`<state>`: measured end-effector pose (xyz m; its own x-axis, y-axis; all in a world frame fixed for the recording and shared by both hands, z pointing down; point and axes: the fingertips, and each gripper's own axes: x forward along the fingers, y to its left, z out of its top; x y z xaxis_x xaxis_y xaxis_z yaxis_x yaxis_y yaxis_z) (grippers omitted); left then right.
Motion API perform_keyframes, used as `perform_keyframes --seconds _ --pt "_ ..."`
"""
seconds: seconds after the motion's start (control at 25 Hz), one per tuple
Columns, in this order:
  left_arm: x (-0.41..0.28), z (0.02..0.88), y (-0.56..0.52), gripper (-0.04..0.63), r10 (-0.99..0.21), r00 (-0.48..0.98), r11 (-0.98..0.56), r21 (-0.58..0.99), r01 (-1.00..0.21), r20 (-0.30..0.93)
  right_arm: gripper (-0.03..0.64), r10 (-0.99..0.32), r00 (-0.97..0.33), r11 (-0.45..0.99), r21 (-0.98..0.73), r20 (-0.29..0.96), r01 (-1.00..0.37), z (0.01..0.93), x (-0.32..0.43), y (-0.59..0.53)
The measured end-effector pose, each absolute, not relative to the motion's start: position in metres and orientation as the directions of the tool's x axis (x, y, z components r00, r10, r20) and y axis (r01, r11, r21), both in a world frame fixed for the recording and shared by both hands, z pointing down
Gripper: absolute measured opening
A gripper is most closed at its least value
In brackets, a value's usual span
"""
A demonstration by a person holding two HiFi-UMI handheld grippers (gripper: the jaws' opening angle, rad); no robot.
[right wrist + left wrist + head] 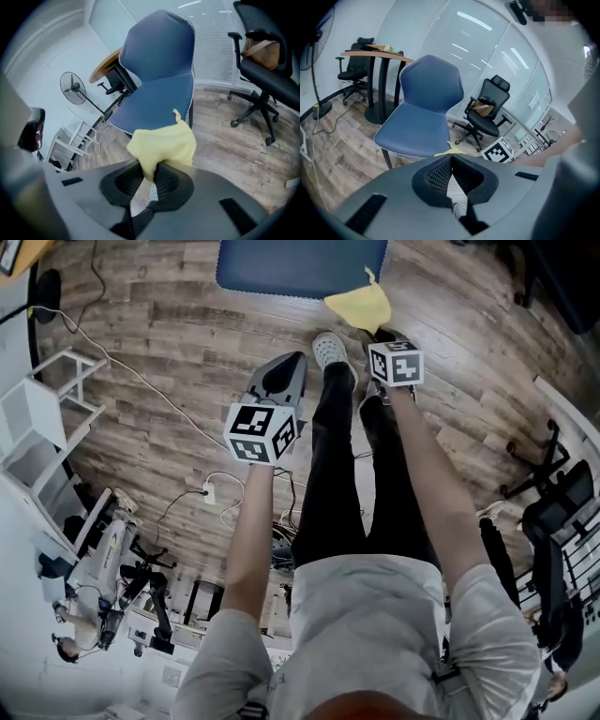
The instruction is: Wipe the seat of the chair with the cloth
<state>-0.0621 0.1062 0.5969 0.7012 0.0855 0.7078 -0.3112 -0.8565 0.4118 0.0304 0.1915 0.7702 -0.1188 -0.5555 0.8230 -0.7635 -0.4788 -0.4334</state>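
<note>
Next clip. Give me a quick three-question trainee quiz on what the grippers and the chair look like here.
1. Multiple choice: which one holds the yellow cloth? A) left, B) right, C) neither.
2. True or false: the left hand-held gripper is clamped on something.
3. Fill in: the chair seat is ___ in colour.

Key
1. B: the right hand-held gripper is shut on the yellow cloth.
2. False: its jaws are together with nothing between them.
3. Blue.
</note>
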Motion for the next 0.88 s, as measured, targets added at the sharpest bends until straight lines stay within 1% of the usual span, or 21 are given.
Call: perform_keyframes --seconds 0.16,0.36,0.56,0.76,0.88 --pt "-0.075 0.563 0.118 0.026 0.036 0.719 -0.839 0.411 -0.355 0.694 0.064 -0.588 -0.110 -0.453 -0.439 0.801 -0.776 0.717 0.021 0.208" --pt "-0.086 0.514 0.151 0.026 -0.025 0.737 -0.807 0.422 -0.413 0.675 0.064 -0.654 -0.098 -0.420 -0.468 0.750 -0.777 0.628 0.010 0.239" --pt "-0.089 0.471 0.163 0.026 -0.104 0.756 -0.787 0.411 -0.460 0.647 0.064 -0.754 -0.048 -0.377 -0.492 0.655 -0.785 0.543 0.022 0.248" --pt "-0.092 0.419 0.181 0.026 -0.146 0.770 -0.790 0.395 -0.469 0.622 0.064 -0.825 -0.005 -0.364 -0.537 0.566 -0.761 0.465 0.030 0.271" --pt "-0.098 0.389 0.184 0.026 -0.154 0.783 -0.805 0.384 -0.453 0.603 0.064 -0.847 0.009 -0.340 -0.528 0.532 -0.778 0.425 0.022 0.280"
